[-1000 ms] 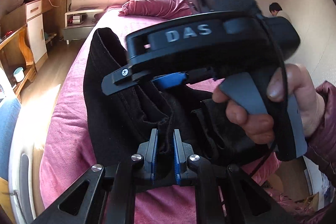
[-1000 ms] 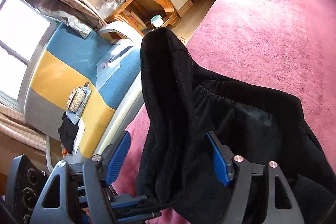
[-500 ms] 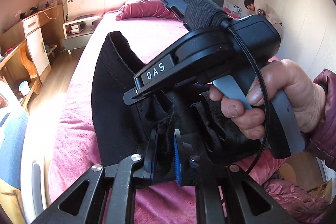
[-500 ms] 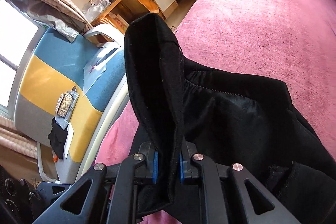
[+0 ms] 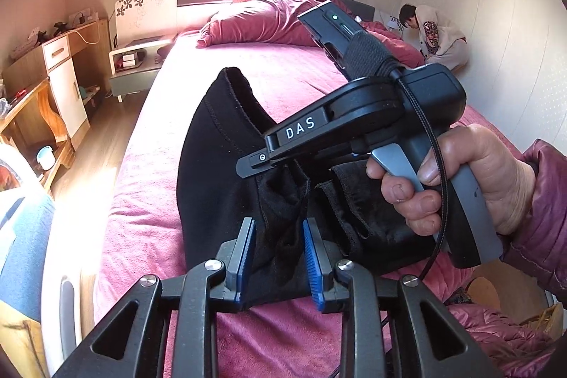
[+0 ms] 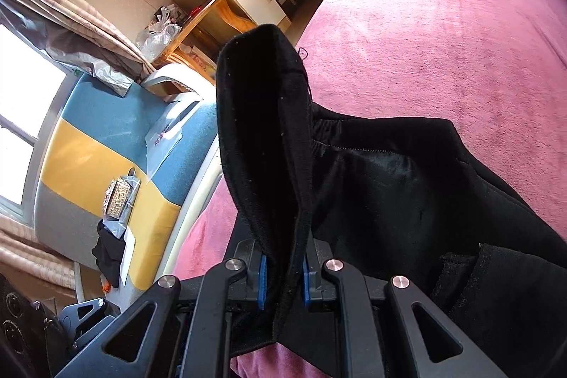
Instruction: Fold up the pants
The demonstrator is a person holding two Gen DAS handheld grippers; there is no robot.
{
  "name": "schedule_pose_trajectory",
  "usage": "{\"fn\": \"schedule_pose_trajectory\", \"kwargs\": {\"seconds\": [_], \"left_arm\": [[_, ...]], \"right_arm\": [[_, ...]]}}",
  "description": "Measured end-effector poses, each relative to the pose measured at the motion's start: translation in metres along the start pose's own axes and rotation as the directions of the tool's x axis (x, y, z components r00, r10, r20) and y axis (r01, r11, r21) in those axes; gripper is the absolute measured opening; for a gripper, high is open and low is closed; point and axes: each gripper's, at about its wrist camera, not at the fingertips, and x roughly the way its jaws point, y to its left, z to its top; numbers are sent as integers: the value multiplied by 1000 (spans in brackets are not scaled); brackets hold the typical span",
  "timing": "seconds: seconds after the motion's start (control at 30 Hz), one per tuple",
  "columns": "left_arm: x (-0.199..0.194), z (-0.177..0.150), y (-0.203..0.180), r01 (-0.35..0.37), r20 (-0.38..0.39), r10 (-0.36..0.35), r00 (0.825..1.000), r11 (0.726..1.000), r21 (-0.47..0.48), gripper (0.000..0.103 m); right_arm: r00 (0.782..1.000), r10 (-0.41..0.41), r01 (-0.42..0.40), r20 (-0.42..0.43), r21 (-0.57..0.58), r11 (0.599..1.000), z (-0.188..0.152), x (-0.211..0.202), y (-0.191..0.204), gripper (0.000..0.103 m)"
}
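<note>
Two tongs at work: left gripper (image 5: 278,259) and right gripper (image 6: 282,278), both at the black pants (image 5: 219,172).
Left gripper: jaws parted, bunched cloth lying loose between the blue pads, apparently no pinch.
Right gripper: jaws pressed together on a raised fold of the pants.
Pants: heaped on the pink bed (image 6: 443,30), one edge standing up ahead of the right tongs.
Step, as judged: re-gripping to spread the garment.
Next move calls for: left tongs taking a fresh edge, then drawing apart to flatten.
</note>
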Motion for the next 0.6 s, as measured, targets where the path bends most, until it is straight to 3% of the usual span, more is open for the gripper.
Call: {"fn": "schedule_pose_trajectory", "kwargs": {"seconds": [0.2, 0.37, 0.5, 0.6], "left_arm": [[-18, -6, 1, 10, 24, -10, 1000, 1000, -4, 27], [-34, -6, 13, 72, 58, -69, 996, 996, -52, 27], [-48, 1, 56, 171, 123, -148, 981, 962, -213, 27], [-49, 3, 93, 155, 138, -114, 984, 927, -341, 28]], "right_arm": [[1000, -6, 5, 12, 12, 1000, -3, -4, -2, 14], [1000, -19, 18, 23, 25, 1000, -4, -7, -3, 14], [999, -25, 23, 31, 53, 998, -6, -12, -10, 14], [999, -35, 33, 28, 70, 997, -7, -11, -13, 14]]}}
